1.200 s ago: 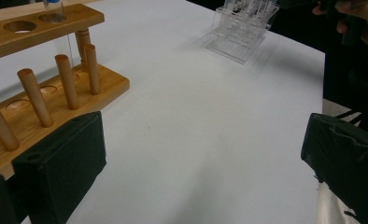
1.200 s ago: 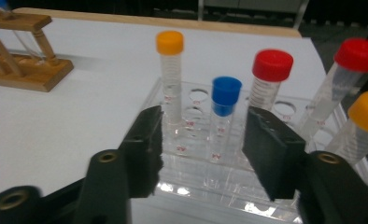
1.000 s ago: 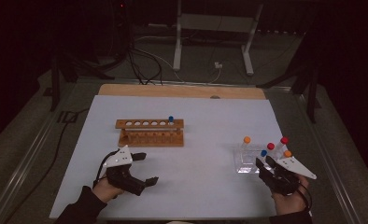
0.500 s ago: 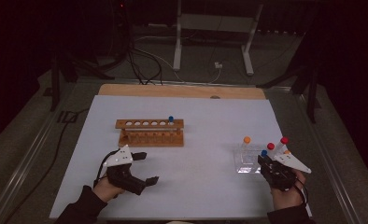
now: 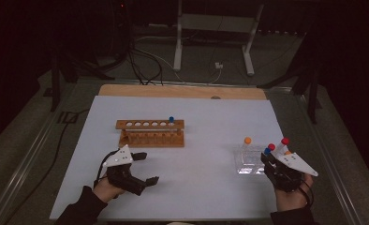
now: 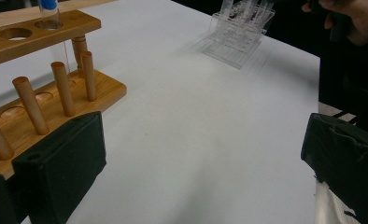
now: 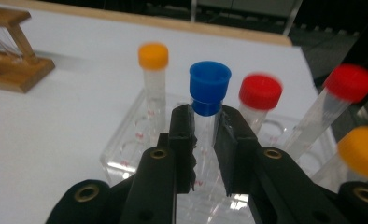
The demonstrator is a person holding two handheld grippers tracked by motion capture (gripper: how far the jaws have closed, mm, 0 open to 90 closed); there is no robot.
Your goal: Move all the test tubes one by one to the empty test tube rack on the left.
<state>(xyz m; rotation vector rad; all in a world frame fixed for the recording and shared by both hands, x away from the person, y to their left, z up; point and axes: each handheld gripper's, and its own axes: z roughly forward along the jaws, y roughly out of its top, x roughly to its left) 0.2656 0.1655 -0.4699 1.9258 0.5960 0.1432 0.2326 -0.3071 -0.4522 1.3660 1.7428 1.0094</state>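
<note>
Gripping the blue-capped tube (image 7: pixel 209 100) just under its cap in the clear rack (image 7: pixel 126 154) at the tabletop's (image 5: pixel 206 140) right, the right tongs (image 7: pixel 205 140), having just closed, should probably lift straight up, clear of neighbouring tubes, while the left tongs (image 5: pixel 140 166) gape idle.

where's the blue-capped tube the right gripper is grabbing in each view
High view: the blue-capped clear plastic tube stands at the near right of the table, in the clear plastic rack, just ahead of the right gripper.
Left gripper view: the rack sits at the top, right of centre; its tubes are too blurred to pick this one out.
Right gripper view: centre, clamped between the jaws.
Shared landmark: the wooden tube rack.
</note>
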